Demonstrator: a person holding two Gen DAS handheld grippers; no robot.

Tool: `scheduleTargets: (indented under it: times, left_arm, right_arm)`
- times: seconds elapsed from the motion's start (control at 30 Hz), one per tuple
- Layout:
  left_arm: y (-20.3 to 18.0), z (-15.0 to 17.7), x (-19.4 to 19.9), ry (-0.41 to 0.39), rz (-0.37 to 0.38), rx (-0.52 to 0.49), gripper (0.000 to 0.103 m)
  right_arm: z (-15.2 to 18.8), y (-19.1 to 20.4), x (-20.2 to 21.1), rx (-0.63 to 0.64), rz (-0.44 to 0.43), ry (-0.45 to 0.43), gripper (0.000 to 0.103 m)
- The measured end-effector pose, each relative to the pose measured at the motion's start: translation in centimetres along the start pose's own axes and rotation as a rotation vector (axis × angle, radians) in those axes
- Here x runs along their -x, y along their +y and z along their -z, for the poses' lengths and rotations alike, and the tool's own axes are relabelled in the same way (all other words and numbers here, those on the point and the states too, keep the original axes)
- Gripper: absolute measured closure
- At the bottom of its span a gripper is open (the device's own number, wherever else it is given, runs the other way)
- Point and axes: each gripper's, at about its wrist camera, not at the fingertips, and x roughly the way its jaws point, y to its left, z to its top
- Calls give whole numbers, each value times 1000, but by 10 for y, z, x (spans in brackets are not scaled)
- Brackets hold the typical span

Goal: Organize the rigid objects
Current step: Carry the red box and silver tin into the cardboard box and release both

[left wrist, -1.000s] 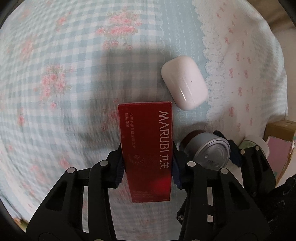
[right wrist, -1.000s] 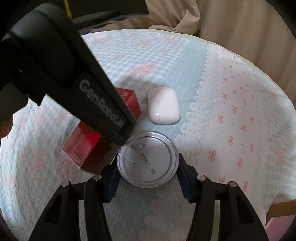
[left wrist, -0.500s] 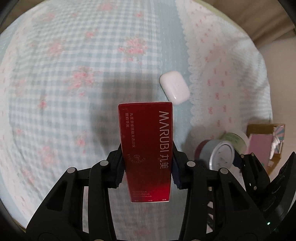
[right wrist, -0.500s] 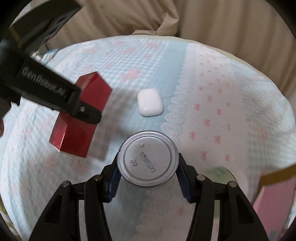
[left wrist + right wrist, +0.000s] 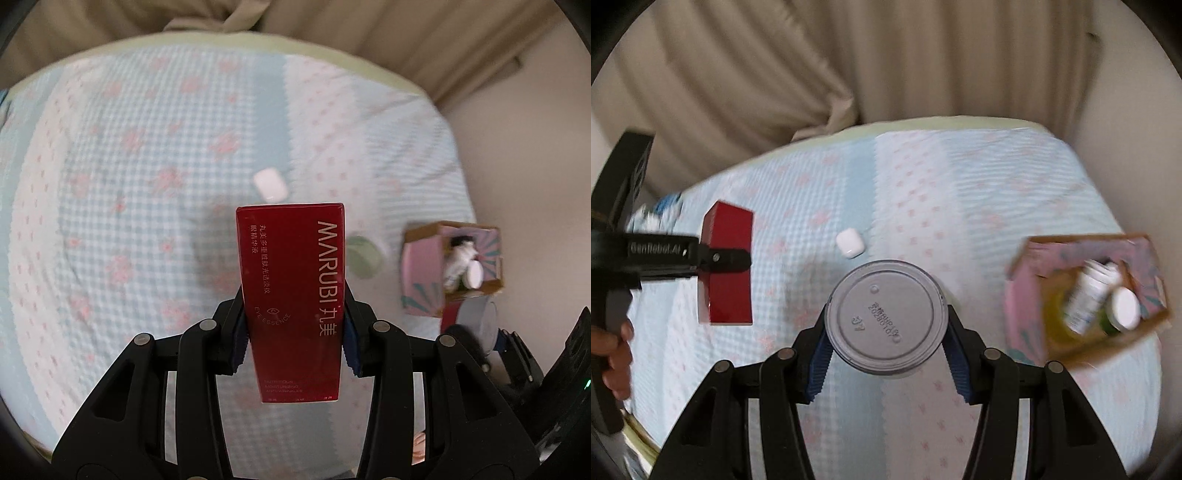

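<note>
My left gripper [image 5: 293, 332] is shut on a red Marubi box [image 5: 293, 280] and holds it high above the bed; it also shows in the right wrist view [image 5: 727, 264]. My right gripper [image 5: 886, 343] is shut on a round jar with a grey lid [image 5: 886, 314], lifted above the bed; the jar also shows at the right edge of the left wrist view [image 5: 480, 325]. A white earbud case [image 5: 270, 183] [image 5: 850, 242] lies on the bedspread. An open pink cardboard box [image 5: 452, 269] [image 5: 1086, 295] holding white bottles sits at the bed's right side.
A pale green round tub [image 5: 364, 257] lies on the bedspread beside the pink box. The checked floral bedspread [image 5: 129, 184] covers the bed. Beige curtains [image 5: 775, 74] hang behind it. A beige wall [image 5: 524, 147] borders the bed on the right.
Both grippers have risen well above the bed with their objects still held. The earbud case looks smaller and farther. The pink box with bottles has come into full view.
</note>
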Motion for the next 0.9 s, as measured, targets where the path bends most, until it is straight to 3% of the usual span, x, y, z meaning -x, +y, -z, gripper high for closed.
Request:
scheduleTargets:
  times: [0.23,0.47,0.73,0.9]
  left_arm:
    - [-70,17,25,-31,42,-78,65]
    - [-163,33,14,-40,79,-109,65]
    - [-262,43,-43,-3,95,-123,65]
    - [-306,41,-92,22,79,-137,65]
  right_arm:
    - [3,-64,71,-84,90,-39,52]
    - [2,-153,111,-138,132,-32,52]
    - [-12,-266,112,-167,159,12,52]
    - [-24,-326,88,-185,164,61,52]
